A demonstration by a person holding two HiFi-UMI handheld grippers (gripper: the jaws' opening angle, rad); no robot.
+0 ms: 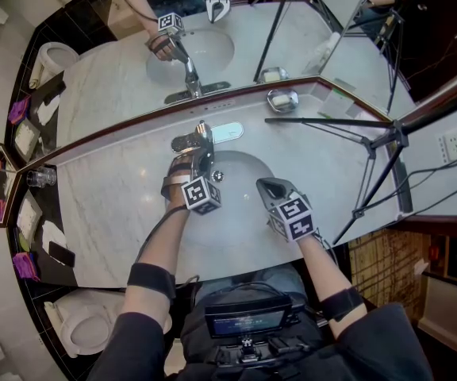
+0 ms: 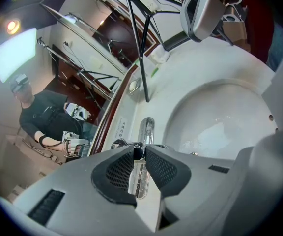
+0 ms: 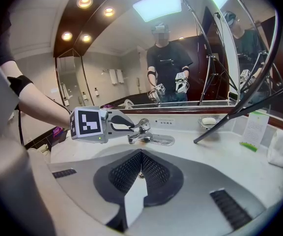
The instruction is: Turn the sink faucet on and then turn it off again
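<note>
Left gripper [image 2: 139,150] is clamped on the faucet [image 2: 147,130] lever: its pads pinch the chrome from both sides, at the back rim of the sink [image 2: 230,112]. Right gripper [image 3: 141,156] - jaws pressed together, nothing between them - hangs over the bowl, near the left one. A glint in the bowl may be water - hard to tell.

Bright, sharp frames under ceiling spotlights [image 3: 85,2] (mirrored), strong fisheye warp, dark vignetted corners.
</note>
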